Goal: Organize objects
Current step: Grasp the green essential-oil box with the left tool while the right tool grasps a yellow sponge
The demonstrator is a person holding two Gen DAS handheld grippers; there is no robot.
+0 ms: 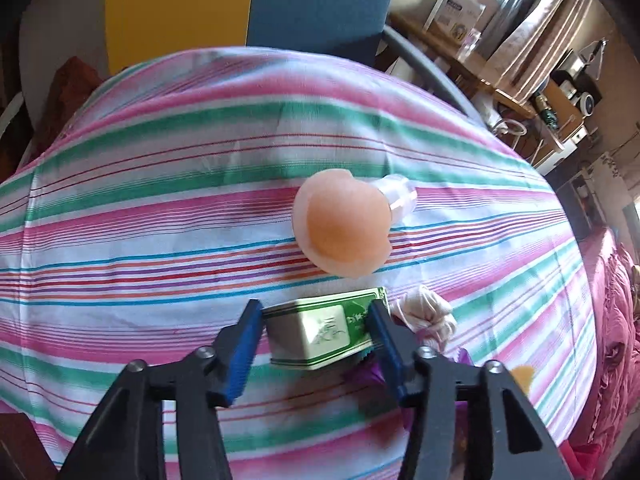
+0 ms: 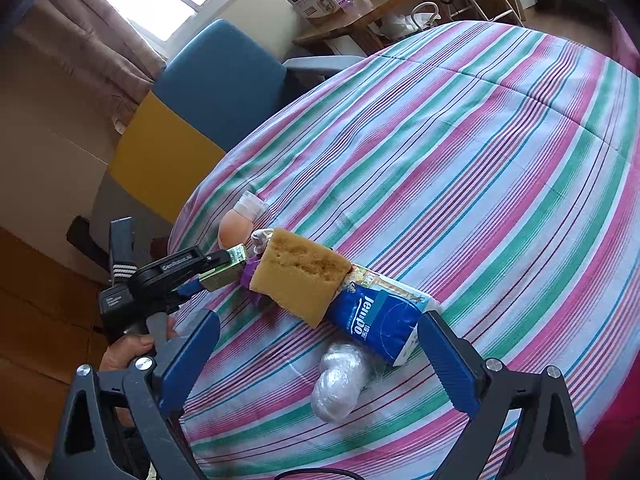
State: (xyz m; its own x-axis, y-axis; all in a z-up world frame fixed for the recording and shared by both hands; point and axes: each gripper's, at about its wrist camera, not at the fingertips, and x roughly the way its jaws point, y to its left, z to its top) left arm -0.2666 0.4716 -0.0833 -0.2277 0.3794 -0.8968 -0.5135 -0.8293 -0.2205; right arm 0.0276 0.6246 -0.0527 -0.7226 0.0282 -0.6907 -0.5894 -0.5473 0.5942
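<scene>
A small green and white box [image 1: 320,336] lies on the striped cloth [image 1: 160,208], and my left gripper [image 1: 315,309] is shut on it, a blue pad pressed to each side. In the right wrist view the same box [image 2: 236,261] sits in the left gripper [image 2: 214,273], held by a hand. Just beyond lies a peach round silicone piece [image 1: 344,224] with a clear cap. My right gripper [image 2: 320,322] stands open over a wad of clear plastic [image 2: 340,380], its jaws wide apart. A yellow sponge [image 2: 300,276] rests partly on a blue tissue pack [image 2: 376,320].
A white cloth bundle [image 1: 428,316] and a purple item [image 1: 368,376] lie right of the box. A blue chair [image 2: 220,76] and a yellow panel [image 2: 160,164] stand past the table's far edge. A wooden desk [image 1: 472,60] carries boxes. Pink bedding [image 1: 612,300] lies to the right.
</scene>
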